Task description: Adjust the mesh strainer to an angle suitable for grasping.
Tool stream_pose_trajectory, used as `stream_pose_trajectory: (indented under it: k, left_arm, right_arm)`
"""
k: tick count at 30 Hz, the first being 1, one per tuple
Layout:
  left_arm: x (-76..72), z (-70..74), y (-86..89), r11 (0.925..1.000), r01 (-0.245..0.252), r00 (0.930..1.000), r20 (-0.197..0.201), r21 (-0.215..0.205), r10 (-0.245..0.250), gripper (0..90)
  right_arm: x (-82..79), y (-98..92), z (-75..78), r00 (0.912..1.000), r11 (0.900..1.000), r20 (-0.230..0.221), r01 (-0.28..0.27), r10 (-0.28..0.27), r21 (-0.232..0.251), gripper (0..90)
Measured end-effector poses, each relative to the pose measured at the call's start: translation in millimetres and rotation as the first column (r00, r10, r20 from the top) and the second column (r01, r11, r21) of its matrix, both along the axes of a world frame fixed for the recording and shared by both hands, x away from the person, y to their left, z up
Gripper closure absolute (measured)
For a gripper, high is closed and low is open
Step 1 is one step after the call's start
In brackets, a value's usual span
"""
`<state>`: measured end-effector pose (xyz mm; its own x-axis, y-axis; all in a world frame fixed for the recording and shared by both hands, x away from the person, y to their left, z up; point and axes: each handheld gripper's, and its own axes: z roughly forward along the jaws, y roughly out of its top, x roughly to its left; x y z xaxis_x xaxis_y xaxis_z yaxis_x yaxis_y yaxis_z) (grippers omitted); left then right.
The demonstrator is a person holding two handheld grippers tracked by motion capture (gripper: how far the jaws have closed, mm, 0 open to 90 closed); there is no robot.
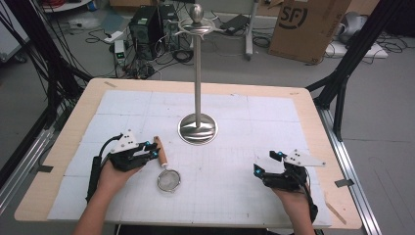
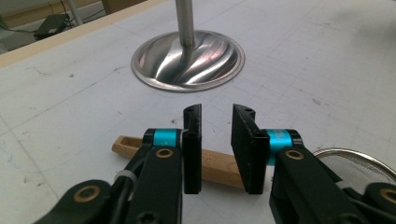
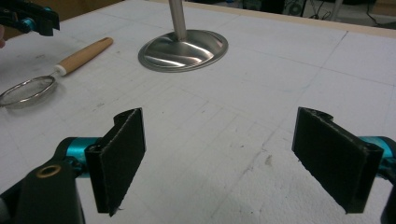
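- Black left gripper (image 1: pixel 153 150) sits low over the table (image 1: pixel 73 147) near its left edge, held by the left hand (image 1: pixel 115 177), forearm coming in from the near edge; jaws point toward the table's middle.
- Left jaws narrowly spread, gap between them, above the wooden handle (image 2: pixel 219 167) of a small strainer (image 1: pixel 168 179); the left gripper view shows the handle crossing under both jaws, cannot tell if they touch it.
- Right gripper (image 1: pixel 266 162) near the right side of the near edge, held by the right hand (image 1: pixel 292 198), jaws aimed left toward the centre.
- Right jaws spread wide, nothing between them, bare white mat (image 3: pixel 261 93) underneath.
- Strainer lies flat on the mat, left of the table's centre; wire mesh bowl (image 3: pixel 27 91) toward the near edge, handle pointing to the far edge. Nothing visible in the mesh bowl.
- Steel stand (image 1: pixel 197 73) upright around the table's middle, round base (image 2: pixel 187 59) just beyond the strainer handle, ring and knob on top.
- Strainer and right gripper well apart.
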<state>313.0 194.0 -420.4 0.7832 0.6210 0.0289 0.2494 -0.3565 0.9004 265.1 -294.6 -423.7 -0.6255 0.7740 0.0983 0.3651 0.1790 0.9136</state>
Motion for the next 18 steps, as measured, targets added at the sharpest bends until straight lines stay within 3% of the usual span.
stream_pose_trajectory:
  k: [9,18]
  left_arm:
    - [19.5,5.1,-21.2,0.9916,0.017,0.9998,-0.006,0.128,-0.016,87.8]
    - [34.5,-6.4,-32.1,0.9840,0.015,0.9997,-0.024,0.178,-0.011,89.6]
  right_arm:
    - [0.5,2.7,-1.3,0.9999,1.000,-0.010,-0.012,0.012,-0.012,16.3]
    - [0.9,4.5,-3.0,0.9996,1.000,-0.021,-0.018,0.018,-0.019,16.4]
